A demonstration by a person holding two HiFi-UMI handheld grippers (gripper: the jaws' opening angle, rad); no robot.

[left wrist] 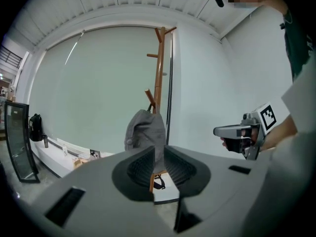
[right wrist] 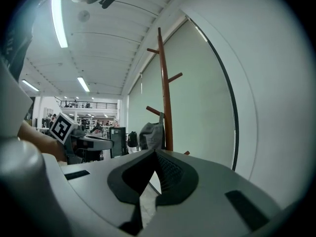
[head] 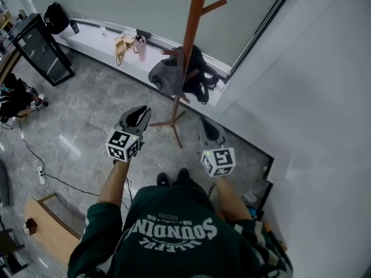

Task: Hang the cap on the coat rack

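Note:
A grey cap point(head: 165, 74) hangs on a low peg of the tall wooden coat rack point(head: 191, 33), beside a black bag point(head: 202, 80) on the same pole. My left gripper point(head: 139, 113) and right gripper point(head: 207, 126) hover side by side in front of the rack's feet, both shut and empty, well short of the cap. In the left gripper view the cap point(left wrist: 145, 130) sits straight ahead above the closed jaws, with the rack point(left wrist: 159, 68) behind it and the right gripper point(left wrist: 222, 131) off to the right. In the right gripper view the cap point(right wrist: 152, 135) hangs left of the pole point(right wrist: 165, 93).
A white window ledge point(head: 98, 39) carries a tan bag point(head: 122, 46) and a cup. A black cabinet point(head: 40, 48) stands at the left, and a white wall point(head: 313, 97) runs close along the right. Cables point(head: 35, 161) trail over the grey floor, near a wooden table point(head: 52, 230).

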